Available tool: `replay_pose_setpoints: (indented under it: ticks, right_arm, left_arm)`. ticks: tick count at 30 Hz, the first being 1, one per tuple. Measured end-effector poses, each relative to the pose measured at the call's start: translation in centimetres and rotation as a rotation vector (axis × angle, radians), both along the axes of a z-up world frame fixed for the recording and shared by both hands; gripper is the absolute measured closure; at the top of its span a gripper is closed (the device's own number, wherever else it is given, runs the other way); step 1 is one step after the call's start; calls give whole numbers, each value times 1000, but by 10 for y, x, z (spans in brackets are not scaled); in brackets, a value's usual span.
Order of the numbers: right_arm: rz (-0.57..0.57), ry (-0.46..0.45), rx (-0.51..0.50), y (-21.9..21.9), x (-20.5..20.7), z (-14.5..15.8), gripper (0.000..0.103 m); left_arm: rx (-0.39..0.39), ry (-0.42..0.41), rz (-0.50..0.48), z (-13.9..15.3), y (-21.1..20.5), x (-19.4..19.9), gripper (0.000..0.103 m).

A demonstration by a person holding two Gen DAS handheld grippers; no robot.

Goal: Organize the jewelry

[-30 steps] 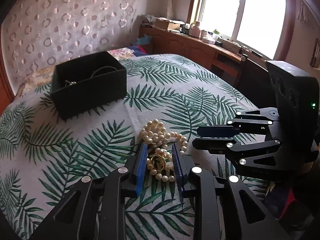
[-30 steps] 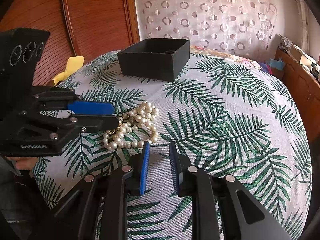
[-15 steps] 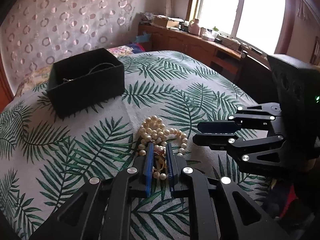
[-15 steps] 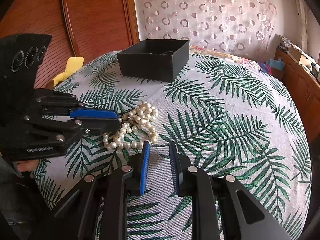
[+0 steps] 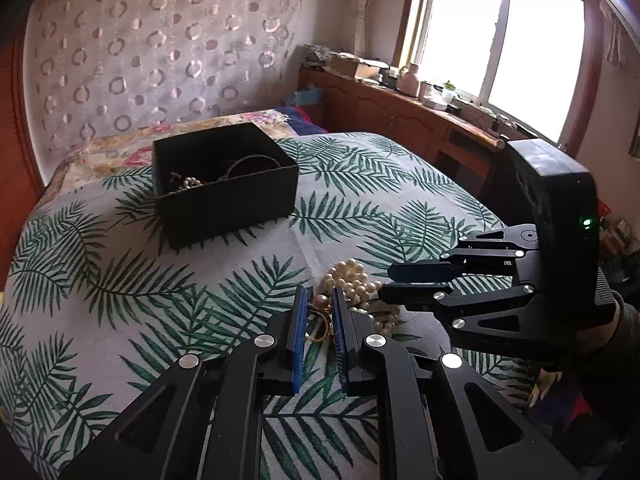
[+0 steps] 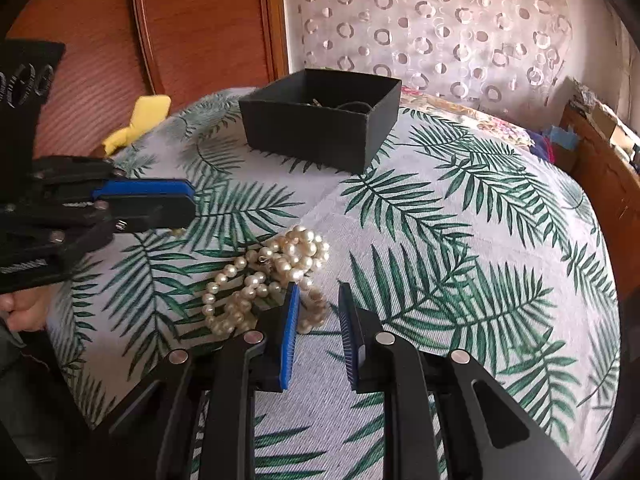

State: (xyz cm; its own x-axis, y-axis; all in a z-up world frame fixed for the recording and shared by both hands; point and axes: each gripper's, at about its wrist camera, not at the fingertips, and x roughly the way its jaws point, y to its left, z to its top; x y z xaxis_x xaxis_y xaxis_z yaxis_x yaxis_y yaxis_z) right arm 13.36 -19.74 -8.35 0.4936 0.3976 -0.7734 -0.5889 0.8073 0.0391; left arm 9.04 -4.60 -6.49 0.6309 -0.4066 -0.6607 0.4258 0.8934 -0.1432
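A pile of white pearl strands (image 5: 356,284) (image 6: 276,268) lies on the leaf-print bed cover (image 5: 120,280). My left gripper (image 5: 320,294) is shut on a small gold piece with a pearl (image 5: 320,322), held just left of the pile. From the right wrist view, the left gripper (image 6: 188,208) hangs above the cover, apart from the pearls. My right gripper (image 6: 318,300) hovers at the near edge of the pile, its blue pads a narrow gap apart and pinching nothing. A black open box (image 5: 224,184) (image 6: 320,120) farther back holds several jewelry pieces.
A yellow object (image 6: 136,124) lies at the bed's far left edge by the wooden headboard (image 6: 200,20). A wooden sideboard (image 5: 400,120) with clutter runs under the window on the right. A hand (image 6: 24,308) holds the left gripper.
The left jaws closed on the gold piece and carried it up and left, off the pearl pile. The right gripper drew closer to the pearls, its gap unchanged.
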Motion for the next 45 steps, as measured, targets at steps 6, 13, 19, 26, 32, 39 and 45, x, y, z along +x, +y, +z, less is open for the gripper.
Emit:
replay_pose_setpoints:
  ticks: [6,13,19,26,32,39,45]
  right_arm:
    - [37,6,-29,10,4,-3,95]
    - [46,-67,32,9,-1,26,94]
    - [52,-189,73,15,1,79,95]
    - [58,-303,98,22,14,137,94]
    - [62,-353,110,31,33,170,95]
    - [54,-423,104,42,54,206,95]
    - [15,-451,98,48,84,222,95]
  left_arm:
    - [3,-21,24,8,6,1,92]
    - [4,-53,54,21,18,4,92]
    - [12,-93,72,38,25,13,92]
    - [24,-131,97,60,34,35,92]
    - [32,-148,111,74,42,50,92]
    - [36,-150,120,81,46,68,92]
    - [38,-134,132,77,49,85,91]
